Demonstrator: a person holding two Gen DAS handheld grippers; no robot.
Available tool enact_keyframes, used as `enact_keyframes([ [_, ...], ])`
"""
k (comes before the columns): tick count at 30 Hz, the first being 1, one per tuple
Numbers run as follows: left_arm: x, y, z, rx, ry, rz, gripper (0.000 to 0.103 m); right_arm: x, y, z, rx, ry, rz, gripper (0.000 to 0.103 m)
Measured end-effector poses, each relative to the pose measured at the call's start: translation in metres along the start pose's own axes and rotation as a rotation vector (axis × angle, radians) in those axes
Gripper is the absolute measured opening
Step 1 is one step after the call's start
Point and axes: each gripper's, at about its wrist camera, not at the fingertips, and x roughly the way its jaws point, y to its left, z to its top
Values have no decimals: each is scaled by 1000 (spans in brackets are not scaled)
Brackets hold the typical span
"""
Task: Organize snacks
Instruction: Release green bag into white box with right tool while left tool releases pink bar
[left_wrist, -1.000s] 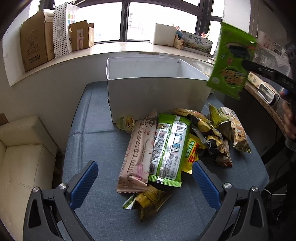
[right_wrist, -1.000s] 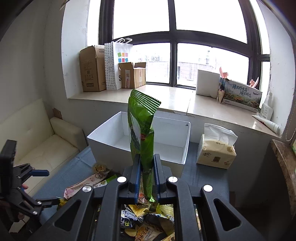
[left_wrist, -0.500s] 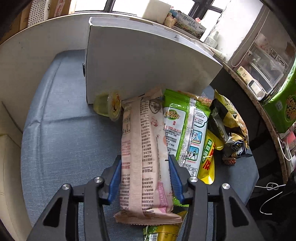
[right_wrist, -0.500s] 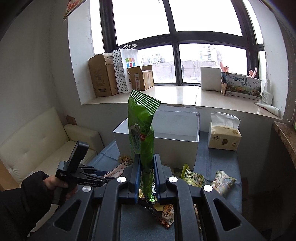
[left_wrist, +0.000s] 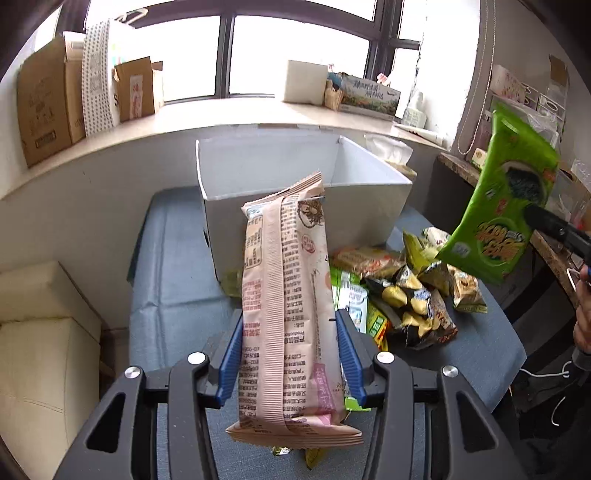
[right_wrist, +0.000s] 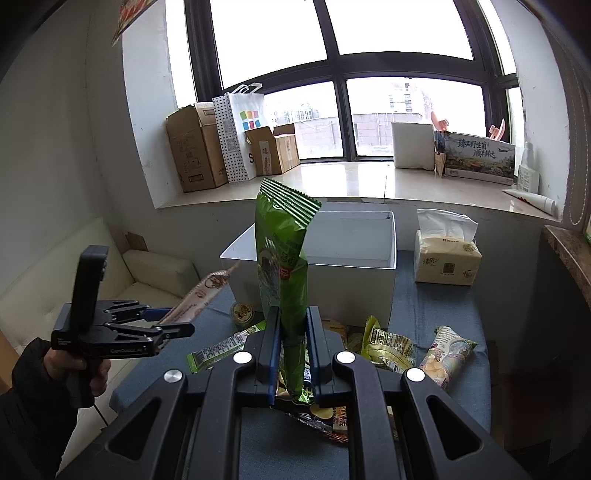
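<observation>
My left gripper (left_wrist: 288, 347) is shut on a long pink snack packet (left_wrist: 286, 314) and holds it lifted above the blue table, in front of the white box (left_wrist: 295, 206). In the right wrist view the left gripper (right_wrist: 162, 321) holds the pink packet (right_wrist: 199, 295) at the left. My right gripper (right_wrist: 291, 343) is shut on a tall green snack bag (right_wrist: 282, 266), held upright above the snack pile (right_wrist: 388, 347). The green bag (left_wrist: 502, 206) hangs at the right in the left wrist view. The white box (right_wrist: 351, 266) stands open behind.
Loose snack packets (left_wrist: 417, 295) lie on the blue table (left_wrist: 173, 280) by the box. A tissue box (right_wrist: 447, 258) stands right of the white box. Cardboard boxes (right_wrist: 195, 147) line the windowsill. A cream sofa (left_wrist: 40, 332) is at the left.
My left gripper closed on the pink packet and lifted it off the table. My right gripper kept hold of the green bag and drew back a little from the box.
</observation>
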Motion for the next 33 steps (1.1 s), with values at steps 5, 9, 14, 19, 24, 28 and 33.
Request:
enact_keyframes([
  [5, -11, -6, 56, 8, -82, 18, 52, 23, -17, 34, 46, -2, 4, 14],
  [9, 7, 0, 110, -23, -118, 47, 52, 57, -35, 79, 75, 14, 15, 14],
  [14, 65, 11, 164, -69, -88, 101, 52, 132, -65, 123, 102, 159, -6, 14],
  [19, 131, 21, 173, -84, 29, 135, 54, 197, -98, 125, 161, 308, -102, 19],
  [24, 147, 20, 162, -51, 50, 188, 103, 207, -110, 114, 208, 314, -113, 103],
  [28, 134, 19, 161, -52, 30, 184, 103, 187, -114, 114, 215, 251, -110, 103],
  [33, 118, 16, 163, -49, 16, 211, 103, 168, -116, 114, 222, 226, -139, 103],
])
